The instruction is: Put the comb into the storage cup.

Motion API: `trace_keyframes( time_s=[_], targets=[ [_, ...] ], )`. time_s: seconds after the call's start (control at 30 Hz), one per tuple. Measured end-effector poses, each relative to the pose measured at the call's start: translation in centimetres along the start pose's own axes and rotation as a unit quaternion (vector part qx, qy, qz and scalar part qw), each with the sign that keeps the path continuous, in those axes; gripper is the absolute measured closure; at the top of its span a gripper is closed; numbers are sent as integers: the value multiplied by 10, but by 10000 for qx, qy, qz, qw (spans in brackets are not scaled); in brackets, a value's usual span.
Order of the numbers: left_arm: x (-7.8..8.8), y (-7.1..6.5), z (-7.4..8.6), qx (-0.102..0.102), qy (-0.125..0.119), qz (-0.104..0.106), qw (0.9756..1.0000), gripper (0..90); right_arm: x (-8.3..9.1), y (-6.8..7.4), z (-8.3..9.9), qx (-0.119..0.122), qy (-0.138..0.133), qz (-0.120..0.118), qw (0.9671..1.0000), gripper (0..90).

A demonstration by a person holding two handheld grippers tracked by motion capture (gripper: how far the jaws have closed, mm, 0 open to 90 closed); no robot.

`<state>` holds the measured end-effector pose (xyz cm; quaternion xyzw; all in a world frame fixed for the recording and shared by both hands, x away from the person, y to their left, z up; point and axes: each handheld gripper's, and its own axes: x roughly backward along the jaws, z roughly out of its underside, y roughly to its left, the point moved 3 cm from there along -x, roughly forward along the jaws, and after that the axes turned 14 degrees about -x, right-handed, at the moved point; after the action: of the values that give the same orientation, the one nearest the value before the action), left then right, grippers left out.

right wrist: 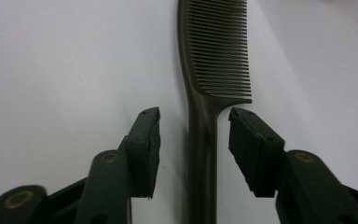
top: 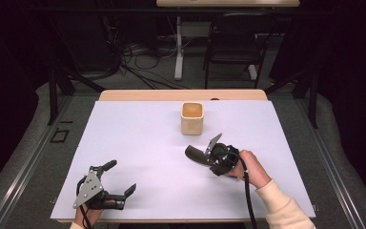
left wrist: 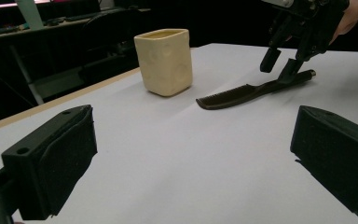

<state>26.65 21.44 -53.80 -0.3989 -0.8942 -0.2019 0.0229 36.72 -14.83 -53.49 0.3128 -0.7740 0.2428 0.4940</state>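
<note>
A dark comb (top: 195, 154) lies flat on the white table top (top: 138, 138), right of the middle. My right gripper (top: 206, 156) points down over the comb's handle. In the right gripper view the handle of the comb (right wrist: 204, 135) runs up between my two pads (right wrist: 145, 140), with a gap on each side, so my right gripper (right wrist: 193, 119) is open around it. From the left gripper view the comb (left wrist: 242, 93) rests on the table under the right gripper (left wrist: 280, 66). My left gripper (top: 121, 177) is open and empty near the front left edge.
A cream cup (top: 192, 119) stands upright behind the comb, a short way from the comb's teeth; it also appears in the left gripper view (left wrist: 164, 63). The table's wooden rim (top: 181, 94) shows at the back. A black chair (top: 233, 43) and cables are beyond it.
</note>
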Motion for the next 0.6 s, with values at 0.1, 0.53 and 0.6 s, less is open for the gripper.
trace_keyframes(
  time_s=[0.1,0.53,0.6],
  targets=[
    [0,0,0,3,17,11,10000,3,-2,-1,-1,49,154,89,9998,585],
    [-1,0,0,19,36,9,10000,3,-14,-8,-4,54,601,121,9981,668],
    [-1,0,0,18,36,14,10000,3,-15,-8,-4,13,655,127,9978,675]
  ],
)
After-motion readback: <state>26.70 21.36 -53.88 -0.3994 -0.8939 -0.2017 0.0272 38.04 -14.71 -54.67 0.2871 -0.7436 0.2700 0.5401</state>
